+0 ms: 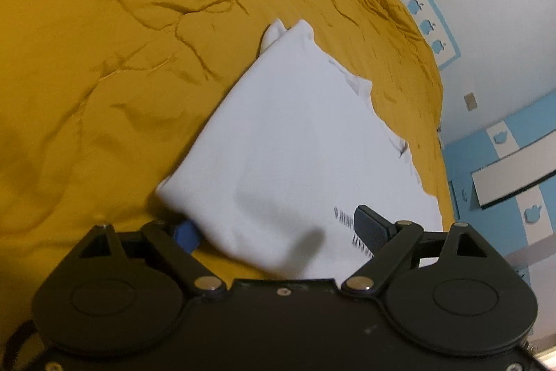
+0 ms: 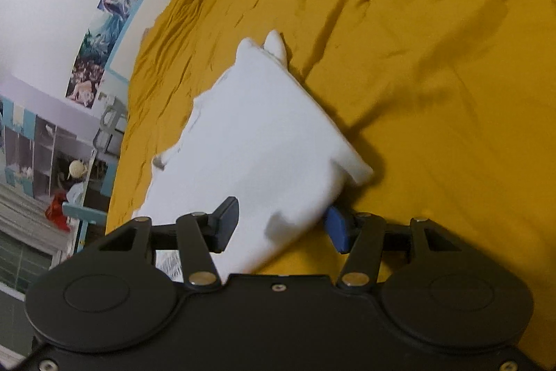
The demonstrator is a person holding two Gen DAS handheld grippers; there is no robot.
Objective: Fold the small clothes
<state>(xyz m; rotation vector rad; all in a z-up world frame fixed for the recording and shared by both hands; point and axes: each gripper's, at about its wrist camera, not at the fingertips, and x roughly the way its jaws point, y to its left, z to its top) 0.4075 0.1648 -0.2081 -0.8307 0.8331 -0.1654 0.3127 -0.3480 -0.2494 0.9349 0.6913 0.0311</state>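
A folded white garment (image 1: pixel 295 141) lies on the mustard-yellow bedcover (image 1: pixel 104 75). Its near edge, blurred, sits between the jaws of my left gripper (image 1: pixel 278 230), which stand wide apart. That gripper's blue pad (image 1: pixel 186 232) is half hidden under the cloth's left corner, and its black pad (image 1: pixel 370 228) sits over printed lettering without pinching. In the right wrist view the same white garment (image 2: pixel 264 134) reaches between the spread jaws of my right gripper (image 2: pixel 282 228). Its black pad (image 2: pixel 226 225) lies over the cloth and its blue pad (image 2: pixel 338 230) beside the cloth's edge. Neither gripper presses on the cloth.
The wrinkled yellow bedcover (image 2: pixel 434 93) spreads wide around the garment. A white wall with a blue apple border (image 1: pixel 431 27) and posters (image 2: pixel 104 34) runs along the bed's far side. Shelves with a red item (image 2: pixel 57 209) stand beyond the bed's edge.
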